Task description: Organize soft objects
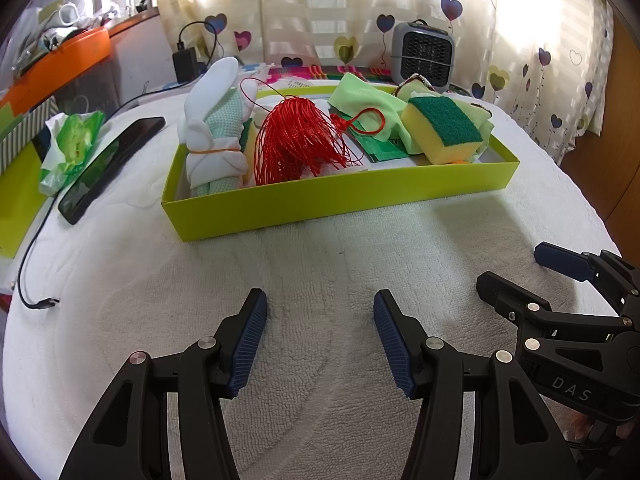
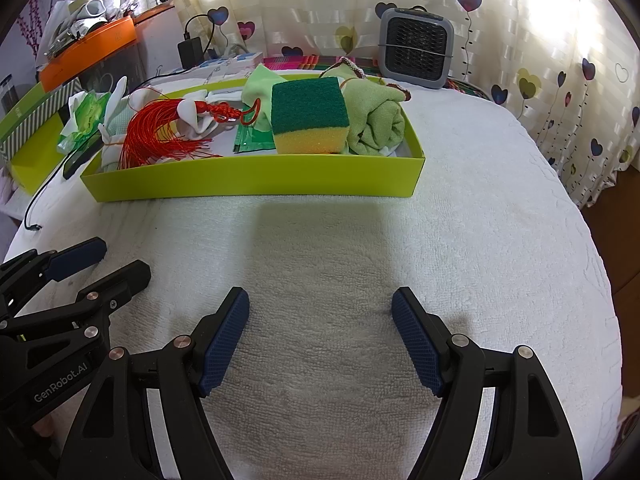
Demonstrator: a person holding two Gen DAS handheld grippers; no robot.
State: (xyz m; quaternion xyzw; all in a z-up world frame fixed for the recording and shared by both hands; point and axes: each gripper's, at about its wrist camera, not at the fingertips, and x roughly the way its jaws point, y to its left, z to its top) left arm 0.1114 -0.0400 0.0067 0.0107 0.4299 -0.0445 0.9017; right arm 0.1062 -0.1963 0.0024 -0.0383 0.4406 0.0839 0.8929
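Hovering side by side above the white towel [image 1: 320, 360] that covers the desk: left gripper [image 1: 320, 340] and right gripper [image 2: 320, 338], both spread wide, nothing between the blue pads, nothing touched. Well apart from both, farther back on the towel, lime-green tray [image 2: 256, 182] holding the soft objects: yellow sponge [image 2: 308, 118] with green scouring face, rolled green cloth [image 2: 376, 124] just beside it, red tassel [image 1: 296, 144] near the middle, white sock bundle [image 1: 214, 136] tied with a band at the tray's left end.
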